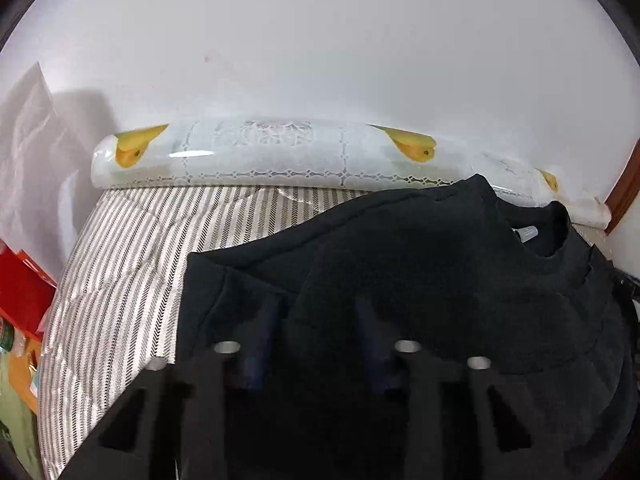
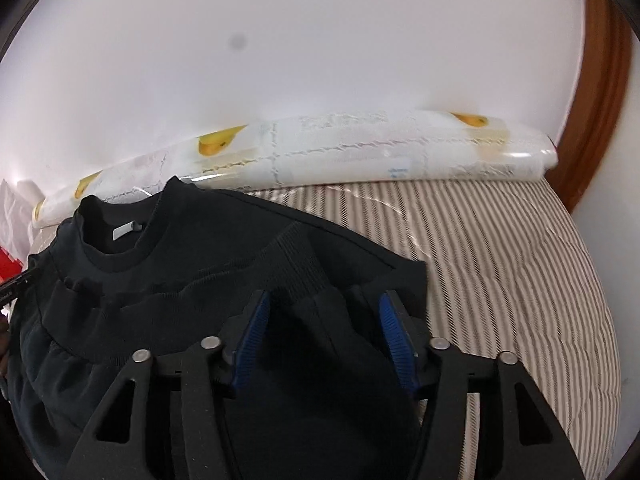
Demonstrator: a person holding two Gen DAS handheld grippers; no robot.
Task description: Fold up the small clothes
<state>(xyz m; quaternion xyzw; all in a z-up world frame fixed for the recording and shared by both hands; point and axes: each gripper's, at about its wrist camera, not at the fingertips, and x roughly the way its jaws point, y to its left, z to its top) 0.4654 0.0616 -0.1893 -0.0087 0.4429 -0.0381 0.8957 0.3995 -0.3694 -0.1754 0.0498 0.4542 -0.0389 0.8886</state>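
Black sweatshirt (image 1: 420, 264) spread on the striped bed (image 1: 120, 264). Left hand-held gripper (image 1: 316, 320): fabric bunched between its fingers, grip unclear. Right hand-held gripper (image 2: 324, 320): blue pads (image 2: 394, 336) apart, straddling the ribbed cuff (image 2: 296, 264). Beyond both grippers, a wrapped roll (image 2: 360, 152).

A striped grey-and-white surface (image 2: 500, 248) is carrying a black sweatshirt (image 2: 224, 240), which is lying rumpled on it with its collar toward the wall. A rolled plastic sheet printed with yellow fruit (image 1: 256, 156) is resting along its far edge.
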